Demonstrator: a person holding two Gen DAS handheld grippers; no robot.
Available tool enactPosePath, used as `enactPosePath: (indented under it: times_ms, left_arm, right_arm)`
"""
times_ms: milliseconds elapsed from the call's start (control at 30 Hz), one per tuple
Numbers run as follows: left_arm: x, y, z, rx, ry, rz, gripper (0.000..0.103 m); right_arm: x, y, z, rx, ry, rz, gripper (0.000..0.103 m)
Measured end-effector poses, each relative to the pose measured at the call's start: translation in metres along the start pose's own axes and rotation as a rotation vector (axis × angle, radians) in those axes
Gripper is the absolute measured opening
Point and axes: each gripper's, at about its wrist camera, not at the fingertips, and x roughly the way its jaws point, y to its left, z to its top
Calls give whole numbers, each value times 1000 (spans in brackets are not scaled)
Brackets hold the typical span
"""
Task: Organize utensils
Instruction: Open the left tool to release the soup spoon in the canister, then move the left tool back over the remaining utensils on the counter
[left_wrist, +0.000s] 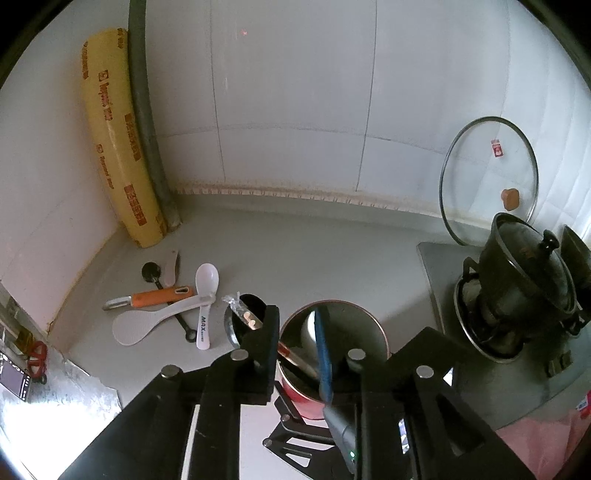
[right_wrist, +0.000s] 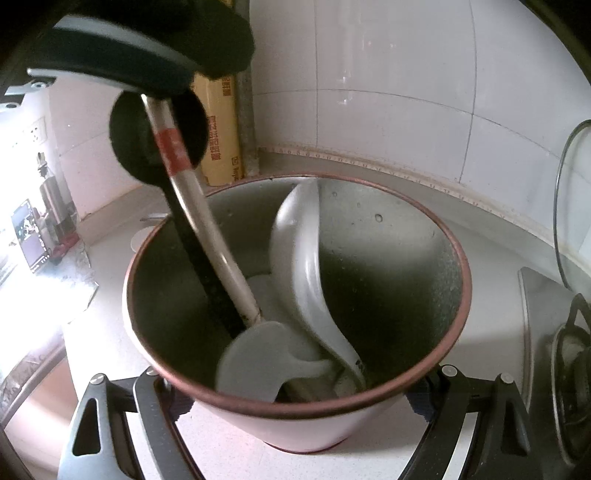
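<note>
Left gripper (left_wrist: 295, 319): its fingers (left_wrist: 267, 339) are standing apart over the red pot (left_wrist: 334, 314). A white handle with a red band (left_wrist: 297, 360) is slanting between them. No pad seems to be pressing it, so I am reading the hold as loose or let go.

Right gripper (right_wrist: 295, 406): its fingers (right_wrist: 147, 391) are clamping the pot's base from both sides and steadying it on the table (left_wrist: 332, 258).

Progress, as I judge it: partly done.
- Already standing in the pot: the banded handle, a black ladle (right_wrist: 159, 140), a white ceramic soup spoon (right_wrist: 306, 258) and a flat white paddle (right_wrist: 258, 362).
- Still waiting in a loose heap on the table, well left of the pot: an orange-handled peeler (left_wrist: 155, 297), a white rice paddle (left_wrist: 144, 326), a white spoon marked MAX (left_wrist: 205, 299), a small black spoon (left_wrist: 151, 273) and a pale blade-like piece (left_wrist: 171, 266).
- A small dark cup (left_wrist: 245, 314) holding a wrapped item is sitting just beside the pot.

Views:
- The left wrist view is giving the leftover heap, the cling-film roll (left_wrist: 114, 147) in the corner, the glass lid (left_wrist: 487, 177) leaning on the wall and the black pot (left_wrist: 524, 273) on the stove. It is showing little of the red pot's inside.
- The right wrist view is looking straight into the pot and showing the grip on its base, but the heap is hidden.
</note>
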Motion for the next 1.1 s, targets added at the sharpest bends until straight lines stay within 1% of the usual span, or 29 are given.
enactPosePath:
  times_ms: [100, 167, 233, 333, 600, 667, 700, 733, 800, 900, 1000, 1100]
  left_arm:
    - [-6, 2, 1, -5, -15, 1, 22]
    - [-12, 4, 2, -11, -27, 1, 27]
    - [-17, 6, 4, -18, -41, -3, 35]
    - [-25, 8, 7, -29, -65, 6, 42]
    - [-44, 27, 11, -84, -117, 20, 55]
    - [-48, 33, 10, -97, -129, 36, 62]
    - [-49, 38, 9, -110, -136, 45, 69]
    - [-50, 43, 8, -125, -142, 50, 71]
    - [-52, 54, 6, -155, -147, 54, 72]
    - [-51, 73, 1, -206, -154, 81, 83]
    - [-49, 95, -6, -276, -161, 114, 84]
    - [-46, 117, -14, -352, -151, 141, 84]
  right_arm:
    - [0, 0, 0, 1, 0, -1, 90]
    - [0, 0, 0, 0, 0, 0, 90]
    - [0, -1, 0, -1, 0, 1, 90]
    - [0, -1, 0, -1, 0, 0, 90]
    - [0, -3, 0, 3, 0, -4, 90]
    - [0, -2, 0, 3, 0, -5, 90]
    - [-1, -1, -1, 4, -1, -6, 90]
    - [-3, 0, -1, 4, -1, -8, 90]
    - [-3, 1, -1, 6, -1, -10, 90]
    - [-5, 0, -2, 14, -1, -19, 90]
    - [-6, 0, -2, 22, 0, -29, 90]
    - [-7, 0, -3, 32, 0, -40, 90]
